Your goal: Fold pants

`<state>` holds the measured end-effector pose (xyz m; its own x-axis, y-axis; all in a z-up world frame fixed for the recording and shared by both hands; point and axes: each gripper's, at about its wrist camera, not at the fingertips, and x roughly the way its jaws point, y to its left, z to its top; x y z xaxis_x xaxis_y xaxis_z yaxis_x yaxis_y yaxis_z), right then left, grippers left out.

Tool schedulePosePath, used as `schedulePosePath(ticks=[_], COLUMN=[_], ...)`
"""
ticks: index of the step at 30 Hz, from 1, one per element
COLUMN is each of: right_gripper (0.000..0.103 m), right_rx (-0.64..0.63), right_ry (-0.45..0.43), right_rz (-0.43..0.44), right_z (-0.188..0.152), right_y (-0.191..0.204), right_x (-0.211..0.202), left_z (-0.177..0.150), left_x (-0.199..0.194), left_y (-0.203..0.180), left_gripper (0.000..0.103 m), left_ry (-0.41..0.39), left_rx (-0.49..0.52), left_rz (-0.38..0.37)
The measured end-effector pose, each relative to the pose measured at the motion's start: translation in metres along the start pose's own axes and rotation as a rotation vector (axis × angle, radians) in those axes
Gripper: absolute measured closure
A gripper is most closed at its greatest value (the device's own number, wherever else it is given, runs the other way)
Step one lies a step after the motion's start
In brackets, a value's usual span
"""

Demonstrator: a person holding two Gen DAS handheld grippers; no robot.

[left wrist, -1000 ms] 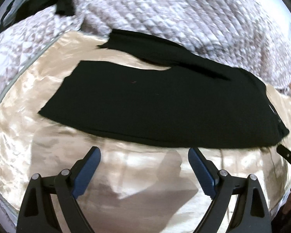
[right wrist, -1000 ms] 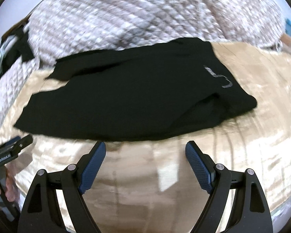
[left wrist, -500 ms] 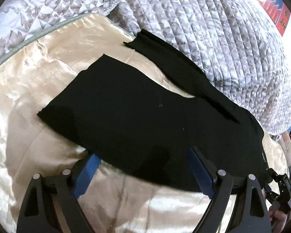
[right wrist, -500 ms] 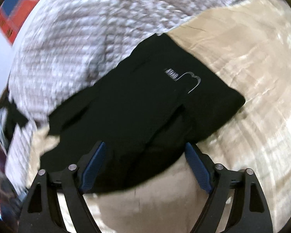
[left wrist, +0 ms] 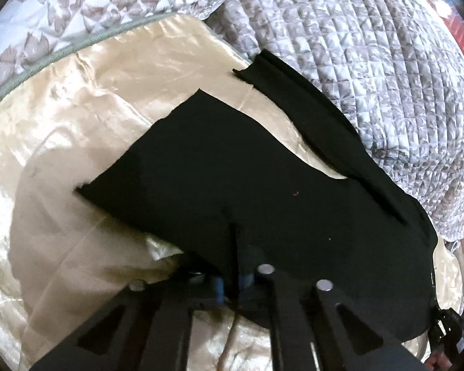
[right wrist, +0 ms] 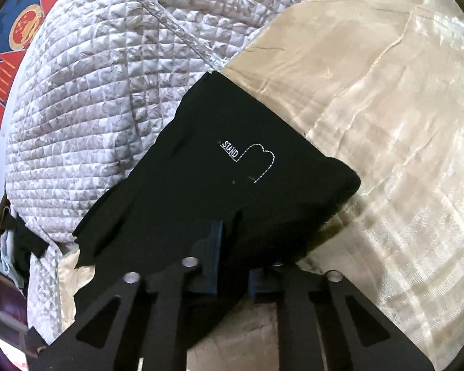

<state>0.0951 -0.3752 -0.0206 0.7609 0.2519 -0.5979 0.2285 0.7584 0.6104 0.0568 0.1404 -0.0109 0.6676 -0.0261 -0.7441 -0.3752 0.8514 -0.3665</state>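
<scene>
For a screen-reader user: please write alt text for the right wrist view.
The right claw is closing on the near edge of black pants lying on a cream satin sheet. White stitching reading "STAND" marks the fabric; a quilted bedspread lies behind.

We are seeing bright daylight glaring off the satin sheet (right wrist: 402,123), the black pants (left wrist: 232,185) swallowing all detail, soft shadows pooling beneath them, and fisheye curvature bending the quilt (left wrist: 355,46) toward dark, vignetted corners.
</scene>
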Motion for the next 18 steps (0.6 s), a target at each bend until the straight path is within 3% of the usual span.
schedulePosePath(ticks=[11, 18], right_gripper=[0.098, 0.098], right_rx=[-0.014, -0.026], right_ry=[0.007, 0.067], right_rz=[0.075, 0.054], right_z=[0.005, -0.026], right_y=[0.018, -0.001], right_x=[-0.044, -0.084], left_z=[0.003, -0.031], left_x=[-0.069, -0.103], left_y=[0.000, 0.037], left_gripper=[0.099, 0.099], left_ry=[-0.085, -0.067], left_rx=[0.077, 0.088], left_rz=[-0.031, -0.029])
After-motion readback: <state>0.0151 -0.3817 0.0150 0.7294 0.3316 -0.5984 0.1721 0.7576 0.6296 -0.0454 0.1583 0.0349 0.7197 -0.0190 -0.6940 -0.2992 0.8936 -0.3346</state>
